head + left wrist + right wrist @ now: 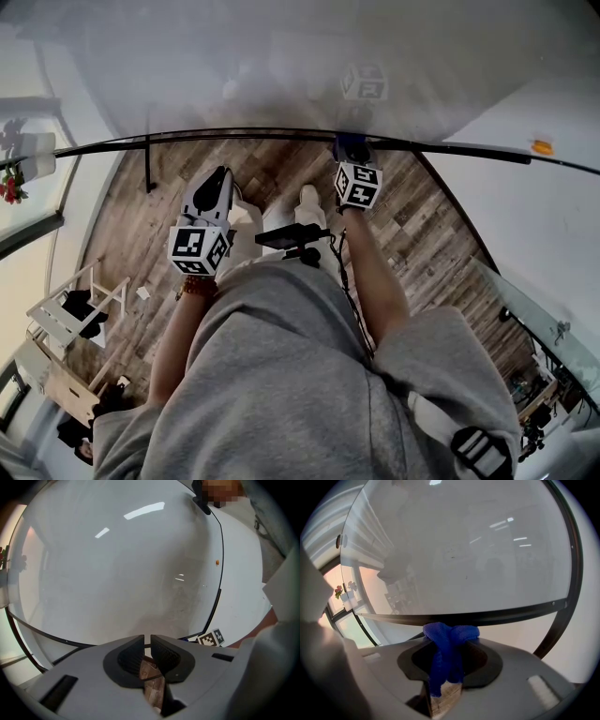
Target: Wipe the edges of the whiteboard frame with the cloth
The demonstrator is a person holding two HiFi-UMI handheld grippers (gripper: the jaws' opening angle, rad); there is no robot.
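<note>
The whiteboard stands in front of me, and its black lower frame edge crosses the head view. My right gripper is shut on a blue cloth, which presses against that edge. In the right gripper view the bunched cloth fills the right gripper just below the frame bar. My left gripper hangs lower left of the frame, away from it. Its jaws are shut with only a thin slit and hold nothing.
The board's black stand leg drops to the wooden floor. A small orange magnet sits on the board at right. White furniture stands at lower left. A plant with red flowers is at the left window.
</note>
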